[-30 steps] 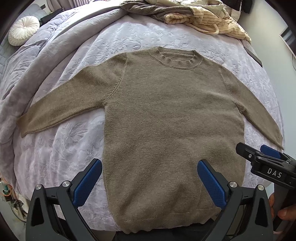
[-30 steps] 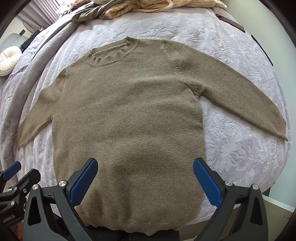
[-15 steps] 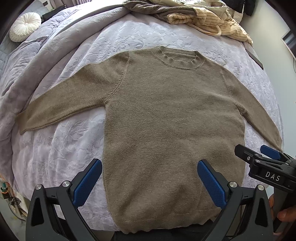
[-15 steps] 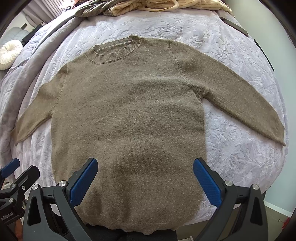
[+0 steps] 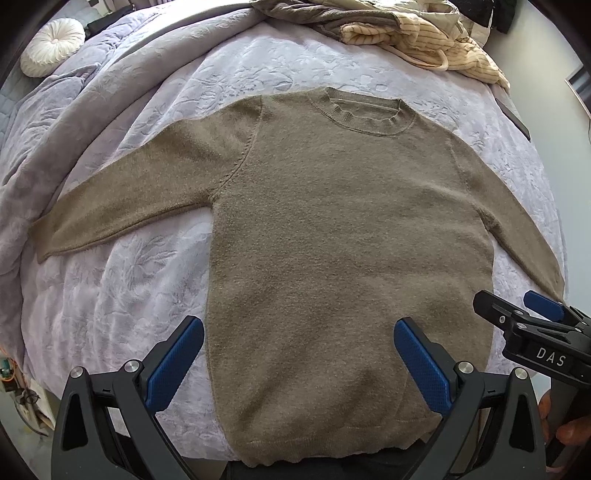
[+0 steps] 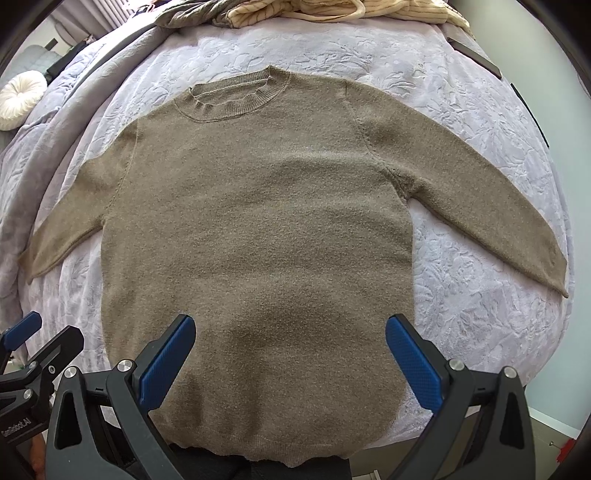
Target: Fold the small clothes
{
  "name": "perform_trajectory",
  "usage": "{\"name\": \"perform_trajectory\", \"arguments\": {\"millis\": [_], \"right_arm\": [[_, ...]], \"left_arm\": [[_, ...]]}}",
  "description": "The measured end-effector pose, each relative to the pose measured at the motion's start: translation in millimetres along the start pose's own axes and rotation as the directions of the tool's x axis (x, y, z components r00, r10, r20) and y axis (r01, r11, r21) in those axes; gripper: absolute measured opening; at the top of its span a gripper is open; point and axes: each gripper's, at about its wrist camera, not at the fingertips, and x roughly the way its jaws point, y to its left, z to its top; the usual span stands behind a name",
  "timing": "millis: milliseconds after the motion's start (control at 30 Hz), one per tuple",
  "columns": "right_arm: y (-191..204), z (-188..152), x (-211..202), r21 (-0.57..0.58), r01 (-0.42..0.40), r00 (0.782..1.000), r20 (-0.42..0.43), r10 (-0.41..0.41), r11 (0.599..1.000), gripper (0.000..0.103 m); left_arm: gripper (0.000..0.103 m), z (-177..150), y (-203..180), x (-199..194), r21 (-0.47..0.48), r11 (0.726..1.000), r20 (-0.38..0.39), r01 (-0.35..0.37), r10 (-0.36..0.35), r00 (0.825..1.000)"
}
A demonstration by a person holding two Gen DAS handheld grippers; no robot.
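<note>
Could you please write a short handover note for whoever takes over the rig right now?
Left gripper: open, empty, hovering over the sweater's lower body.
Right gripper: open, empty, hovering beside it.
Sweater: flat on the bedspread, front up, both sleeves spread out, hem nearest you.
Pile of other clothes lies at the far edge of the bed.
Done: sweater laid out. Left: every fold; a sleeve inward seems a sensible start.

The sweater (image 5: pixel 343 236) loses its right cuff behind the right gripper (image 5: pixel 524 314) in the left wrist view; its hem's far corners sit behind the left gripper (image 5: pixel 299 362). The clothes pile (image 6: pixel 332 11) is cropped by the right view's top edge.
</note>
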Motion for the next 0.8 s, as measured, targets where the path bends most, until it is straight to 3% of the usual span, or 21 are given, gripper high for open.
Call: {"name": "perform_trajectory", "arguments": {"millis": [667, 800], "right_arm": [[26, -23, 67, -0.044, -0.021, 0.997, -0.074, 0.018, 0.999, 0.103], [39, -26, 80, -0.057, -0.041, 0.996, -0.083, 0.036, 0.998, 0.103]], "left_arm": [[0.103, -19, 65, 77, -0.151, 0.989, -0.053, 0.001, -0.009, 0.999], [0.103, -21, 88, 89, -0.21, 0.977, -0.052, 0.039, -0.051, 0.997]]}}
